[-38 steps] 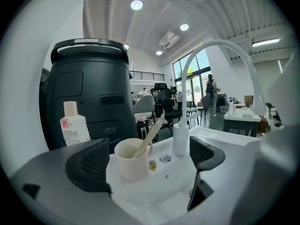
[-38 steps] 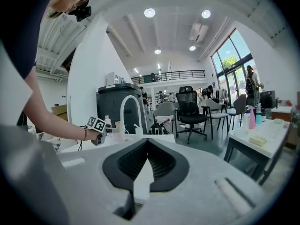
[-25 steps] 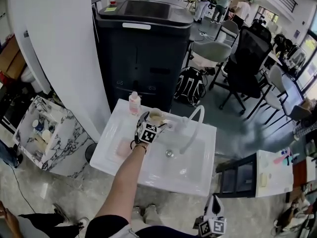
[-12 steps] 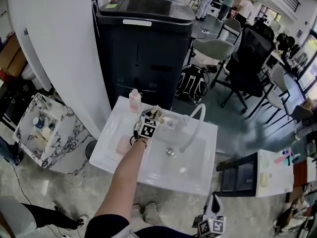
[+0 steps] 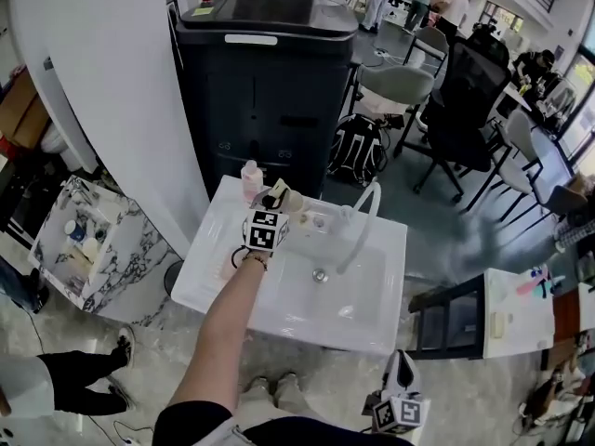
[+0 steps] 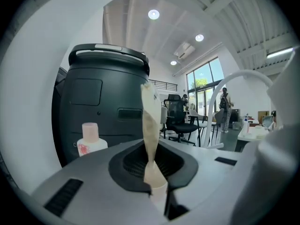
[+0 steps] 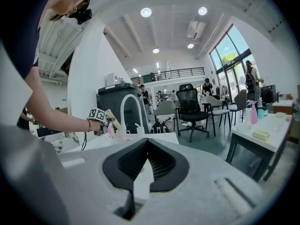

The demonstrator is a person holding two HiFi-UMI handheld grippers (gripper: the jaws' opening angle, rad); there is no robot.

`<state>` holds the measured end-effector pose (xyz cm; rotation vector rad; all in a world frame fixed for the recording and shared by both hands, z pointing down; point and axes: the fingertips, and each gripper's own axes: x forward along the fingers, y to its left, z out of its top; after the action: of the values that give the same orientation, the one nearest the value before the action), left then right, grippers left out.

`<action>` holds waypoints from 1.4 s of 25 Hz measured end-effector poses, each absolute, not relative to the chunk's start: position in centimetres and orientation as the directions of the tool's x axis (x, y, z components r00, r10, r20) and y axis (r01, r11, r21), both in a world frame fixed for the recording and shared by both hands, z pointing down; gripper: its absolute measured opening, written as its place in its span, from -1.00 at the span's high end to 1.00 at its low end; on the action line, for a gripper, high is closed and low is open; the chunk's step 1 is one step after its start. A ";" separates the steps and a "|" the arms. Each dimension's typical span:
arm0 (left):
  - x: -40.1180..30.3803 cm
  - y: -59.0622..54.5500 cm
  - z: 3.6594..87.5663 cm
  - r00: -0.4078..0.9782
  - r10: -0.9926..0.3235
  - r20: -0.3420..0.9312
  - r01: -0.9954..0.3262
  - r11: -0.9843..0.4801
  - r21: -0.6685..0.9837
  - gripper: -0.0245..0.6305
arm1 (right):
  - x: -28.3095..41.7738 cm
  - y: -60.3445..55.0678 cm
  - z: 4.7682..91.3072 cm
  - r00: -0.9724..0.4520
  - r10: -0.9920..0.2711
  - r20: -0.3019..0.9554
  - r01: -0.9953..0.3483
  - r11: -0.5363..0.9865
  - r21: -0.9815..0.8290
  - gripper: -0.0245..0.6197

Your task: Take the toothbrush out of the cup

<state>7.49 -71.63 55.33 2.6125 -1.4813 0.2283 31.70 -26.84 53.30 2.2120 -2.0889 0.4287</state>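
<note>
My left gripper [image 5: 277, 199] is over the back rim of the white sink [image 5: 372, 328], shut on a beige toothbrush [image 5: 280, 191]. In the left gripper view the toothbrush [image 6: 149, 116] stands nearly upright between the closed jaws, its upper end above them. The pale cup [image 5: 295, 203] stands just right of the gripper on the sink's back ledge; it does not show in the left gripper view. My right gripper [image 5: 400, 400] hangs low at the near right, away from the sink. Its jaws [image 7: 147, 146] are shut with nothing in them.
A small pink-labelled bottle [image 5: 249, 178] stands on the ledge left of the cup. The white arched faucet [image 5: 361, 223] rises right of it. A tall black bin [image 5: 265, 82] stands right behind the sink. A white table [image 5: 521, 319] is at the right.
The left gripper's jaws closed on the toothbrush at the cup, then rose with it, shifting left and farther up the head view. The right gripper stayed where it was.
</note>
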 end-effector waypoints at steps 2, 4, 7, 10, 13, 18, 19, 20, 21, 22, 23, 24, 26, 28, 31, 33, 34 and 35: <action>7.2 -70.7 53.6 0.513 -0.844 0.159 -0.857 -0.513 0.046 0.85 | 31.5 -26.8 53.3 0.025 -0.972 0.233 -0.987 -0.061 -0.148 0.91; 7.0 -69.5 51.9 0.522 -0.844 0.125 -0.852 -0.522 0.041 0.85 | 31.5 -26.6 53.4 0.017 -0.974 0.225 -0.987 -0.053 -0.151 0.91; 6.5 -67.6 50.1 0.527 -0.846 0.085 -0.849 -0.527 0.021 0.85 | 31.2 -26.5 53.4 0.011 -0.975 0.224 -0.988 -0.045 -0.149 0.91; 5.4 -65.9 49.0 0.523 -0.850 0.066 -0.852 -0.523 0.023 0.85 | 30.9 -26.4 53.6 -0.005 -0.977 0.212 -0.987 -0.028 -0.155 0.91; 4.4 -63.9 47.6 0.521 -0.853 0.039 -0.854 -0.520 0.025 0.85 | 30.6 -26.4 53.3 -0.015 -0.980 0.197 -0.987 -0.017 -0.161 0.91; 3.3 -60.0 45.6 0.535 -0.845 0.006 -0.845 -0.535 0.008 0.85 | 30.2 -26.2 53.1 -0.032 -0.983 0.181 -0.987 0.002 -0.160 0.91; 2.9 -59.2 45.3 0.536 -0.844 0.001 -0.844 -0.536 0.011 0.85 | 30.1 -26.2 53.0 -0.033 -0.983 0.181 -0.987 0.003 -0.162 0.91; 2.6 -58.3 45.0 0.535 -0.845 -0.004 -0.844 -0.535 0.015 0.85 | 30.0 -26.1 52.9 -0.035 -0.983 0.180 -0.986 0.005 -0.165 0.91; 2.3 -57.4 44.7 0.534 -0.845 -0.010 -0.845 -0.534 0.021 0.85 | 29.9 -26.1 52.8 -0.039 -0.984 0.175 -0.986 0.009 -0.167 0.91; 2.0 -56.5 44.4 0.533 -0.846 -0.015 -0.845 -0.533 0.028 0.85 | 29.9 -26.1 52.8 -0.045 -0.985 0.169 -0.986 0.017 -0.165 0.91; 1.7 -55.6 44.1 0.533 -0.846 -0.020 -0.845 -0.534 0.034 0.85 | 29.8 -26.1 52.8 -0.053 -0.985 0.162 -0.987 0.026 -0.160 0.91; 1.4 -54.7 43.9 0.534 -0.845 -0.024 -0.844 -0.534 0.040 0.85 | 29.8 -26.1 52.8 -0.057 -0.986 0.157 -0.987 0.032 -0.158 0.91; 1.0 -52.9 43.4 0.535 -0.844 -0.030 -0.843 -0.536 0.044 0.85 | 29.6 -26.0 52.9 -0.057 -0.985 0.160 -0.987 0.031 -0.160 0.91; 0.5 -51.2 43.0 0.535 -0.844 -0.039 -0.842 -0.536 0.052 0.85 | 29.4 -25.9 53.0 -0.060 -0.985 0.162 -0.986 0.033 -0.162 0.91; -0.1 -49.0 42.7 0.533 -0.845 -0.047 -0.842 -0.535 0.066 0.85 | 28.8 -26.0 53.0 -0.075 -0.985 0.154 -0.985 0.049 -0.164 0.91; -0.5 -47.7 42.6 0.533 -0.845 -0.047 -0.842 -0.535 0.062 0.85 | 28.4 -26.0 53.0 -0.084 -0.985 0.149 -0.985 0.059 -0.164 0.91; -0.7 -47.0 42.5 0.533 -0.845 -0.047 -0.843 -0.535 0.059 0.85 | 28.2 -26.1 53.0 -0.087 -0.985 0.146 -0.984 0.062 -0.165 0.91; -0.9 -46.5 42.4 0.531 -0.846 -0.046 -0.844 -0.533 0.055 0.85 | 28.0 -26.1 53.0 -0.089 -0.986 0.143 -0.984 0.065 -0.166 0.91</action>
<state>-0.90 -46.46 42.45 2.7265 -1.5048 -0.1043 28.05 -26.07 53.05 2.1257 -2.2978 0.3478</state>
